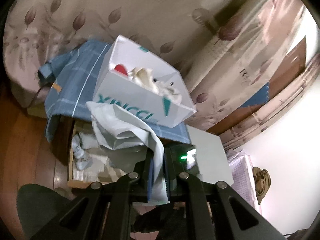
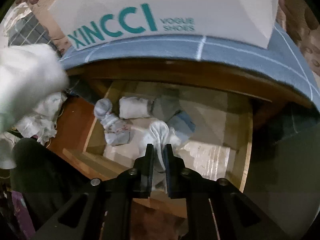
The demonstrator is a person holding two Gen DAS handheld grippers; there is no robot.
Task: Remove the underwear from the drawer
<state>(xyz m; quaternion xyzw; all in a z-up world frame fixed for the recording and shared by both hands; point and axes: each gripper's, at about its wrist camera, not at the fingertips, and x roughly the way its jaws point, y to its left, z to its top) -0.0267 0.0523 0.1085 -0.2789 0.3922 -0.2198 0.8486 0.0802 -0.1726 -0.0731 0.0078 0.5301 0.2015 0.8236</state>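
My left gripper (image 1: 158,158) is shut on a pale grey piece of underwear (image 1: 124,128). It is held up in front of the white shoe box (image 1: 140,100), above the open wooden drawer (image 1: 70,160). In the right wrist view, my right gripper (image 2: 159,150) points down into the drawer (image 2: 248,140) and is shut on a bunched white piece of underwear (image 2: 160,132), which rises from the drawer floor. The left gripper's underwear (image 2: 26,76) shows as a white blur at that view's left edge. A rolled grey bundle (image 2: 112,120) and a folded white piece (image 2: 134,108) lie further back in the drawer.
The shoe box (image 2: 160,10) stands on a blue checked cloth (image 2: 240,56) that overhangs the cabinet top above the drawer. A bed with a leaf-print cover (image 1: 100,10) lies behind. A white unit (image 1: 210,150) stands to the right, with wooden floor (image 1: 20,140) to the left. A dark sleeve (image 2: 36,170) is at lower left.
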